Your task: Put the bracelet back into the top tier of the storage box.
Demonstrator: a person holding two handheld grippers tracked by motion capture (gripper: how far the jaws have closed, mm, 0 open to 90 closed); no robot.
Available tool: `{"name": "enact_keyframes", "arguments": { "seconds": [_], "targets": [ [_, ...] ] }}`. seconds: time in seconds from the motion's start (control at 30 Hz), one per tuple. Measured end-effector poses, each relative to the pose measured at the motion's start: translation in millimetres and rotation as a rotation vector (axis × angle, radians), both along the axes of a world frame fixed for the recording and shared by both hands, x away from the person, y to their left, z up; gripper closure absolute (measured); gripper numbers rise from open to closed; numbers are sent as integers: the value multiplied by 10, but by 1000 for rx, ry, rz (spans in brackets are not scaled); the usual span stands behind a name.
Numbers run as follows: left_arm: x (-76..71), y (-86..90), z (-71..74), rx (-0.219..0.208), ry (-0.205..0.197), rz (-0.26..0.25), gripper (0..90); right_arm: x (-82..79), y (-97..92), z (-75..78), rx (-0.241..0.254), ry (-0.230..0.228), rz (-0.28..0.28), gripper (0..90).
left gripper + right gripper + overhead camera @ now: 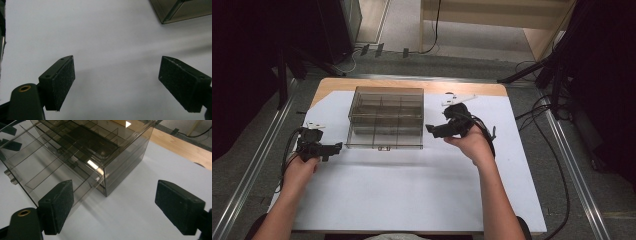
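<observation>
White sheeting point(412, 185) covers most of the wooden table point(412, 84), whose bare wood we see as a strip along the far edge. Grey floor and metal rails flank the table on both sides.

We see the left hand point(302, 167) enter from the near left, forearm angled up toward the far side. It holds the left gripper point(334, 147) low over the sheet, pointing right toward the near left corner of the box. In the left gripper view the jaws stand wide apart with nothing between them, over bare white surface; a box corner point(180, 11) shows at the upper right.

We see the right hand point(472, 142) reach in from the near right, wrist raised. It holds the right gripper point(432, 130) pointing left, just beside the box's right wall. In the right gripper view the jaws are likewise spread and empty, and the smoky clear box point(82, 150) lies ahead of the left jaw.

This divided transparent box point(386, 117) sits at the far centre of the sheet, its lid closed as far as we can tell. A small white object point(457, 99) lies just beyond the right gripper.

Open sheet extends across the whole near half, between and in front of both forearms
</observation>
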State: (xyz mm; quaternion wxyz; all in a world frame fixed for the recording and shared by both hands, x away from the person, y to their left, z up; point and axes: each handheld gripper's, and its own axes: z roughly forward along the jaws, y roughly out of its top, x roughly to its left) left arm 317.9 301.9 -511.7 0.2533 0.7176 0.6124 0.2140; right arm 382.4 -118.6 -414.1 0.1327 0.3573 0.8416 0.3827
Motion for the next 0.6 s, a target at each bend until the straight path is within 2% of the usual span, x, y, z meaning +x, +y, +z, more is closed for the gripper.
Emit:
{"name": "enact_keyframes", "arguments": {
  "seconds": [0.03,0.07,0.1,0.13,0.23,0.3,0.37,0.43,0.47,0.6],
  "targets": [
    [0,1,0,1,0,0,149,27,13,50,-24,3,0,209],
    [0,1,0,1,0,0,149,27,13,50,-24,3,0,209],
    [3,4,3,1,0,-1,149,90,43,142,-75,-32,-22,223],
    [3,4,3,1,0,-1,149,115,54,174,-90,-35,-32,224],
    [4,12,0,-1,2,-3,149,130,31,194,-63,-41,-47,263],
    [4,20,5,-4,0,-3,149,155,5,150,-82,-15,-65,260],
    [3,18,5,-2,-2,-7,149,153,-34,103,-93,-8,-65,266],
    [3,12,3,-5,-3,-6,149,150,-58,86,-83,-2,-67,273],
    [4,4,6,-7,-5,-9,149,146,-100,57,-56,21,-69,289],
    [11,-10,9,-7,-5,-15,149,138,-148,40,-37,42,-53,327]
  ]
}}
